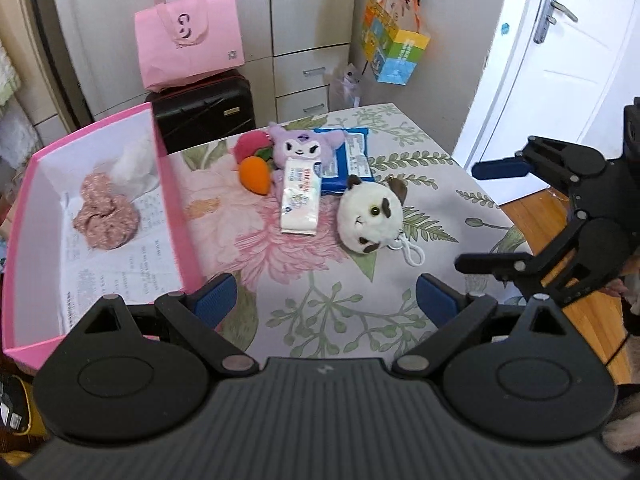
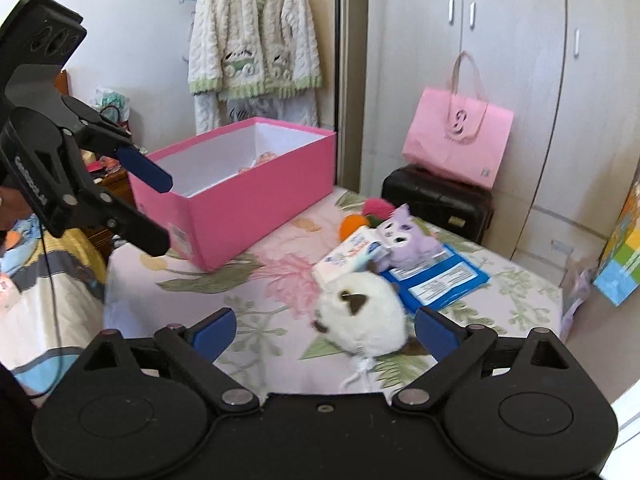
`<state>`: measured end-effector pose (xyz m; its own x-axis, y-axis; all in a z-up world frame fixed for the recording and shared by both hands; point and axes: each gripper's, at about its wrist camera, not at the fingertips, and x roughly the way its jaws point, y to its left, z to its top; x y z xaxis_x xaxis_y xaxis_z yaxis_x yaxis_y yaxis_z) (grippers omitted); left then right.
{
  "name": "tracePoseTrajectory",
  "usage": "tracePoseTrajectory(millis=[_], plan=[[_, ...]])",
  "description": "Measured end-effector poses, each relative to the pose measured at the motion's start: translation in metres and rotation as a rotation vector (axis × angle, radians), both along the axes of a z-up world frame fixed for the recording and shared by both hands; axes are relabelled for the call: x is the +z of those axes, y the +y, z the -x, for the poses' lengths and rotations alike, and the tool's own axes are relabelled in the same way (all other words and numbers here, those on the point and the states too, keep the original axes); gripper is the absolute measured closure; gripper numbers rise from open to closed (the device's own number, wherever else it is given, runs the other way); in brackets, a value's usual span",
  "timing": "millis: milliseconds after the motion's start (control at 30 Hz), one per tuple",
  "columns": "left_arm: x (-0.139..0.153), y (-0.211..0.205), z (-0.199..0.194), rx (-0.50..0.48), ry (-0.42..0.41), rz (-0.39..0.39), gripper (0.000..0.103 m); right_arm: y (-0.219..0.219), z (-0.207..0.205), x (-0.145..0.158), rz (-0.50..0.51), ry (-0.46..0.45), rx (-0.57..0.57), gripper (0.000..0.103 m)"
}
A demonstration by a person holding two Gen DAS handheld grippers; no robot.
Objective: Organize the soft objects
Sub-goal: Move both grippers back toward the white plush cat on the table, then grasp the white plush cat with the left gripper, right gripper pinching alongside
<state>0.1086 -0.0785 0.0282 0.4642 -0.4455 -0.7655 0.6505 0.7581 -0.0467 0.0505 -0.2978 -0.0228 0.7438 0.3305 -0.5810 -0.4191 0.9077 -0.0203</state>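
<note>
The right gripper (image 2: pixel 325 334) is open wide and holds nothing. The white plush ball (image 2: pixel 362 322) lies on the table right in front of it, near the gap between its two blue pads (image 2: pixel 214 332), and no pad touches it. It looks fluffy, light and squashy, so I think it will give when squeezed. The best place to grab it is around its round middle, not by the thin white loop at its bottom. The left gripper (image 1: pixel 325 304) is open wide too, and it is empty, over the flowered tablecloth (image 1: pixel 280 264).

A bit farther back lies one white tissue pack (image 1: pixel 300 200). It looks soft and slippery. Behind it sit one purple plush toy (image 1: pixel 302 148), one flat blue pack (image 1: pixel 352 160), one orange plush carrot (image 1: pixel 255 176) and one pink plush ball (image 1: pixel 252 146), all close together.

To the left stands one pink box (image 1: pixel 176 208), open. Inside lie one pink scrunchie (image 1: pixel 105 216) and some white stuffing.
</note>
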Motion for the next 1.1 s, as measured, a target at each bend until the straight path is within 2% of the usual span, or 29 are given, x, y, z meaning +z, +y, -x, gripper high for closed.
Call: tracePoseTrajectory(millis=[200, 300, 400, 533, 667, 733, 833, 1000, 1067, 1100], plan=[[-0.02, -0.017, -0.006, -0.025, -0.003, 0.036, 0.006, -0.017, -0.014, -0.031, -0.041, 0.005, -0.024, 0.005], [-0.03, -0.022, -0.012, -0.032, -0.006, 0.096, 0.006, -0.016, -0.019, -0.048, -0.033, 0.011, -0.006, 0.005], [-0.037, -0.028, -0.014, -0.027, -0.035, 0.146, 0.006, -0.016, -0.026, -0.061, -0.054, 0.028, -0.022, 0.006], [-0.053, -0.039, -0.019, 0.006, -0.072, 0.165, 0.006, -0.018, -0.037, -0.074, -0.092, 0.033, -0.054, 0.006], [-0.071, -0.056, -0.029, 0.048, -0.048, 0.17, 0.009, -0.013, -0.048, -0.086, -0.116, 0.041, -0.054, 0.006], [-0.081, -0.062, -0.037, 0.044, 0.012, 0.193, 0.01, -0.009, -0.055, -0.09, -0.114, 0.041, -0.068, 0.006], [-0.093, -0.065, -0.047, 0.035, 0.088, 0.249, 0.014, -0.002, -0.061, -0.095, -0.098, 0.028, -0.086, 0.006], [-0.104, -0.071, -0.048, 0.056, 0.02, 0.264, 0.018, 0.003, -0.065, -0.097, -0.071, 0.013, -0.085, 0.006], [-0.109, -0.072, -0.051, 0.056, 0.037, 0.28, 0.03, 0.003, -0.068, -0.1, -0.073, 0.016, -0.1, 0.006], [-0.111, -0.073, -0.052, 0.06, 0.039, 0.285, 0.032, 0.004, -0.07, -0.101, -0.078, 0.024, -0.11, 0.006]])
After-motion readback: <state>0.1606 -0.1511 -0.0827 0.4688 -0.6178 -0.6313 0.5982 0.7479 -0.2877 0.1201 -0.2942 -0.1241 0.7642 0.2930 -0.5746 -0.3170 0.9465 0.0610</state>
